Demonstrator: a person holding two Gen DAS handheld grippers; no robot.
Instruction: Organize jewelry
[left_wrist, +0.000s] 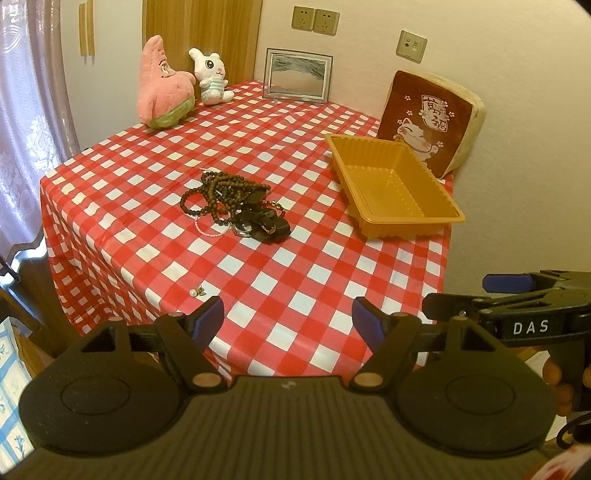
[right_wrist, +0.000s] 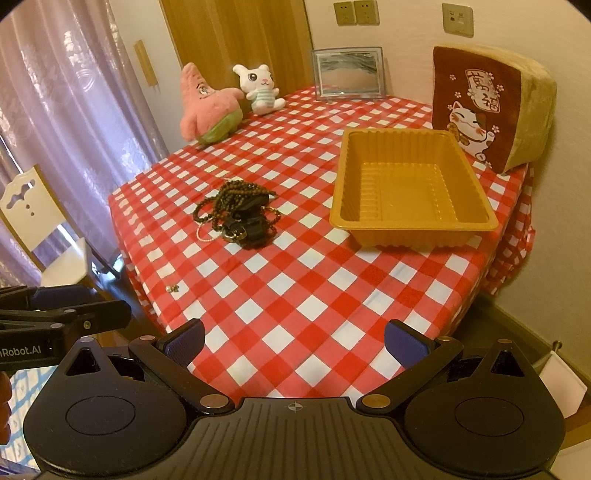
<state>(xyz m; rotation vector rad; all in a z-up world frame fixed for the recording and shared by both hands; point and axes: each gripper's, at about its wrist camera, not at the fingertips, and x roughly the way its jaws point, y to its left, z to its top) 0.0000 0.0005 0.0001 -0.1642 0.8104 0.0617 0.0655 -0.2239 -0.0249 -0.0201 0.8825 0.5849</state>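
I hold both grippers, left (left_wrist: 288, 319) and right (right_wrist: 294, 341), wide apart and carrying nothing, back at the table's near edge. The jewelry pile (left_wrist: 232, 206) sits mid-table; the orange tray (right_wrist: 413, 184) waits to its right, bare, presumably to receive it.

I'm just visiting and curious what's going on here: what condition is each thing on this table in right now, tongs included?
Left tongs: open, holding nothing.
Right tongs: open, holding nothing.
Orange tray: upright, nothing in it.
Jewelry pile: tangled heap of bead strands and a watch, on the cloth, outside the tray.
Small earrings: loose near the table edge, apart from the pile.
Picture frame: standing upright.
Cat cushion: propped against the wall.
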